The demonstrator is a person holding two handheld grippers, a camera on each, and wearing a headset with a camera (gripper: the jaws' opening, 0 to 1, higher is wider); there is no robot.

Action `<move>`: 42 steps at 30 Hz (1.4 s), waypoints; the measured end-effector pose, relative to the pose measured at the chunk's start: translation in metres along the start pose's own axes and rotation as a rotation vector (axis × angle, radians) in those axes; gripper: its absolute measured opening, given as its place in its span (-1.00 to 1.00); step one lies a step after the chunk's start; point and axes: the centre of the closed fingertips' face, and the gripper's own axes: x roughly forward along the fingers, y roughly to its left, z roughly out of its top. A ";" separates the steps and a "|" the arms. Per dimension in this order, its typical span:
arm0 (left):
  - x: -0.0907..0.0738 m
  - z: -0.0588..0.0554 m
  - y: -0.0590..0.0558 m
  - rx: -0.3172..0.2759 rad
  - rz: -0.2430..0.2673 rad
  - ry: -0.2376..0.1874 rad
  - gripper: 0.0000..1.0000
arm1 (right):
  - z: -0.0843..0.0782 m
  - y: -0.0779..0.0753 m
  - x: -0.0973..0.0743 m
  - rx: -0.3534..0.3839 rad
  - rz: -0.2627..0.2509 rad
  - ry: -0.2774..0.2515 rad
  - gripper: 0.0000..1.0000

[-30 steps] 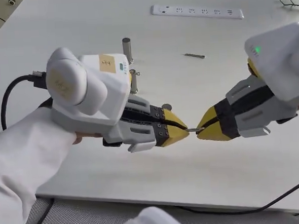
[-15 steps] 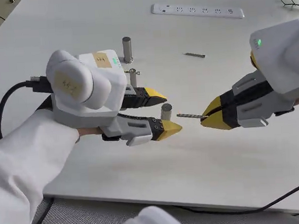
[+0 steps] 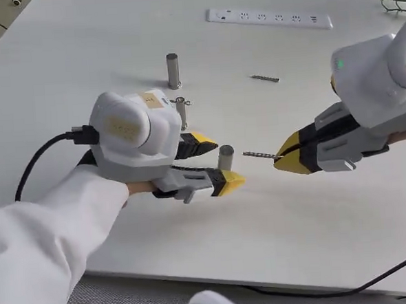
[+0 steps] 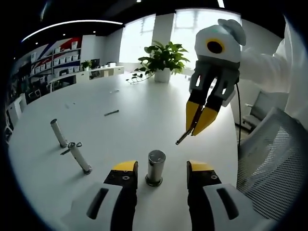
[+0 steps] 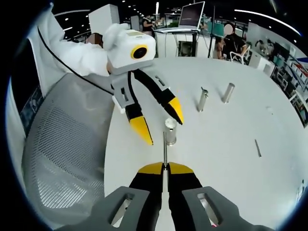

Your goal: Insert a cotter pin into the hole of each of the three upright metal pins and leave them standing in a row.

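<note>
**Cotter pin held at the nearest metal pin**

The right gripper (image 3: 279,161) clenches a cotter pin (image 3: 258,154), its tip close to the upright metal pin (image 3: 225,156) nearest the front edge of the bench (image 3: 79,49). The left gripper (image 3: 226,163) straddles that pin, jaws released (not touching it). The head view shows a power strip (image 3: 269,15); the left gripper view shows a potted plant (image 4: 162,60).

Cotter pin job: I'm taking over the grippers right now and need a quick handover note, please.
Left gripper: open, jaws either side of the near pin, not gripping it.
Right gripper: shut on a cotter pin, its tip aimed at the near pin, short of it.
Done: middle pin carries a fitted cotter pin.
To do: near pin, then far pin; a spare cotter pin lies on the table beyond.
</note>
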 end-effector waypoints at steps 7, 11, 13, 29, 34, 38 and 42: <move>0.007 -0.011 0.000 -0.007 -0.018 0.024 -0.30 | -0.001 -0.001 0.004 0.004 0.004 0.014 -1.00; 0.009 -0.015 0.001 -0.037 -0.017 0.022 -0.44 | -0.002 -0.002 0.006 0.011 0.001 0.022 -1.00; 0.010 -0.016 0.002 -0.051 -0.014 0.015 -0.50 | -0.001 -0.002 0.006 0.016 0.001 0.021 -1.00; 0.010 -0.017 0.011 -0.055 0.031 0.000 -0.75 | -0.001 -0.007 0.012 0.046 -0.006 0.039 -1.00; 0.010 -0.018 0.011 -0.050 0.023 0.002 -0.75 | -0.001 -0.008 0.014 0.041 -0.006 0.044 -1.00; 0.010 -0.018 0.011 -0.046 0.019 0.002 -0.76 | -0.001 -0.008 0.016 0.035 -0.004 0.046 -1.00; 0.010 -0.018 0.010 -0.044 0.015 0.005 -0.76 | 0.000 -0.007 0.019 0.031 -0.001 0.047 -1.00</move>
